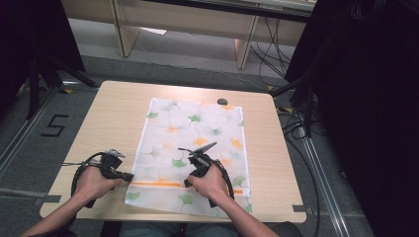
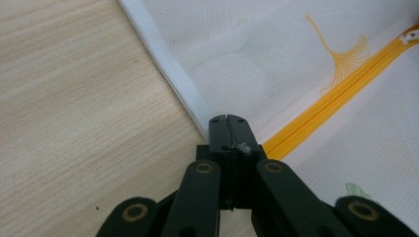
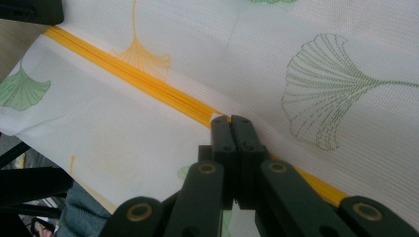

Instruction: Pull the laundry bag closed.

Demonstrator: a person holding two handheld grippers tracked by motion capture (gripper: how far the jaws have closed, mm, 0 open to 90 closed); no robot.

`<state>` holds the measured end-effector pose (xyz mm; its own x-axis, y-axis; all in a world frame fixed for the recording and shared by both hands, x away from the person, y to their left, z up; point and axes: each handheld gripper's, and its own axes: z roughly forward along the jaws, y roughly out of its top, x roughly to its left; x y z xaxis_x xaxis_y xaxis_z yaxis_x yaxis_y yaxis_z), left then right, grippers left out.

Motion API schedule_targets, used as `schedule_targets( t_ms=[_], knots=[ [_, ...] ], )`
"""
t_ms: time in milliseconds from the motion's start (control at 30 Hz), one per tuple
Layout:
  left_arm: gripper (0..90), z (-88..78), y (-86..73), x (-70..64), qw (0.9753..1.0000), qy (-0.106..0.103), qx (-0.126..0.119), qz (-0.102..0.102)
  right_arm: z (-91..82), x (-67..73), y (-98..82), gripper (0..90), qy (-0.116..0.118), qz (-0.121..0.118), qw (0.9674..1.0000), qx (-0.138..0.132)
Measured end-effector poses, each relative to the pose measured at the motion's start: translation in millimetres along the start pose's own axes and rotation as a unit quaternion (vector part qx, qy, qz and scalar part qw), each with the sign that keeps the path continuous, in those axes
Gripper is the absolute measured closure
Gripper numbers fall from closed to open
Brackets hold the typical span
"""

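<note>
A white cloth [image 1: 192, 128] printed with green and orange ginkgo leaves lies flat on the wooden table [image 1: 113, 113]. An orange zipper [image 1: 158, 184] crosses its near end. My left gripper [image 1: 129, 176] is at the cloth's left hem, jaws shut on the white edge [image 2: 188, 94] right beside the zipper [image 2: 326, 101]. My right gripper [image 1: 188, 182] lies farther right along the zipper [image 3: 138, 81]. Its jaws [image 3: 230, 118] are shut, with a small white pull tab at their tip. That white pull [image 2: 410, 37] also peeks in at the edge of the left gripper view.
A small dark round object [image 1: 222, 101] sits on the table beyond the cloth's far edge. Bare wood [image 2: 74, 98] lies left of the cloth. Wooden furniture, cables and dark stands surround the table. The cloth's near end hangs over the front edge toward the person's lap.
</note>
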<state>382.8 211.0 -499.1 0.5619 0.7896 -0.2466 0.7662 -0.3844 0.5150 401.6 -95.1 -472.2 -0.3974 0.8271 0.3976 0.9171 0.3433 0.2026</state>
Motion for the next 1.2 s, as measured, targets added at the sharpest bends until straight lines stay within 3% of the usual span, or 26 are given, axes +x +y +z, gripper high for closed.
schedule_targets(
  t_ms=[33, 67, 100, 267, 333, 400, 433, 467, 600, 667, 767, 867, 1100, 1200],
  knots=[
    [90.0, 0.1, 0.1, 0.1, 1.0, 0.0, 0.001, 0.0, 1.2, -5.2, 0.8, 90.0, -0.001, -0.039, 0.9992, -0.012],
    [90.0, 0.1, 0.0, 0.0, 1.0, -0.001, 0.0, -0.001, -0.9, -0.2, -0.4, 90.0, -0.002, 0.001, 1.0, 0.0],
    [90.0, 0.0, 0.1, 0.1, 1.0, 0.0, 0.001, 0.0, -1.0, 0.2, -0.7, 90.0, 0.001, 0.006, 1.0, -0.001],
    [90.0, -0.1, 0.2, 0.0, 1.0, 0.0, 0.002, 0.001, -2.0, -3.2, -1.7, 90.0, -0.004, 0.001, 1.0, -0.002],
    [90.0, 1.0, 0.1, -0.8, 1.0, -0.001, -0.005, -0.008, -3.0, -3.2, -2.1, 90.0, -0.005, 0.009, 0.9999, 0.002],
    [90.0, -0.2, 0.2, 0.1, 1.0, 0.001, 0.002, 0.002, -3.9, -5.5, -2.6, 90.0, -0.01, 0.001, 1.0, -0.001],
    [90.0, 0.0, 0.2, 0.0, 1.0, 0.0, 0.001, 0.0, -3.4, -4.9, -3.5, 90.0, -0.006, 0.011, 0.9999, -0.007],
    [90.0, 0.7, 0.0, -0.9, 1.0, 0.0, -0.005, -0.006, -3.8, -6.8, -4.0, 90.0, -0.01, 0.004, 0.9999, -0.01],
    [90.0, 0.7, 0.2, -0.9, 1.0, 0.0, -0.004, -0.006, -7.0, -7.8, -4.5, 90.0, -0.006, 0.014, 0.9999, -0.002],
    [90.0, 0.8, 0.1, -1.0, 1.0, 0.0, -0.004, -0.007, -7.3, -8.6, -4.6, 90.0, -0.004, 0.008, 1.0, 0.004],
    [90.0, -0.1, 0.2, 0.0, 1.0, 0.0, 0.002, 0.001, -6.7, -9.0, -5.6, 90.0, -0.011, 0.009, 0.9999, -0.009],
    [90.0, 1.1, 0.1, -1.5, 1.0, 0.001, -0.006, -0.008, -7.9, -10.6, -6.2, 90.0, -0.011, 0.007, 0.9999, -0.008],
    [90.0, 0.9, 0.3, -1.4, 1.0, 0.001, -0.005, -0.006, -12.5, -15.3, -8.1, 90.0, -0.013, 0.015, 0.9998, -0.001],
    [90.0, 1.0, 0.2, -1.5, 1.0, 0.001, -0.005, -0.006, -14.1, -18.3, -8.1, 90.0, -0.014, 0.008, 0.9999, -0.001]
  ],
)
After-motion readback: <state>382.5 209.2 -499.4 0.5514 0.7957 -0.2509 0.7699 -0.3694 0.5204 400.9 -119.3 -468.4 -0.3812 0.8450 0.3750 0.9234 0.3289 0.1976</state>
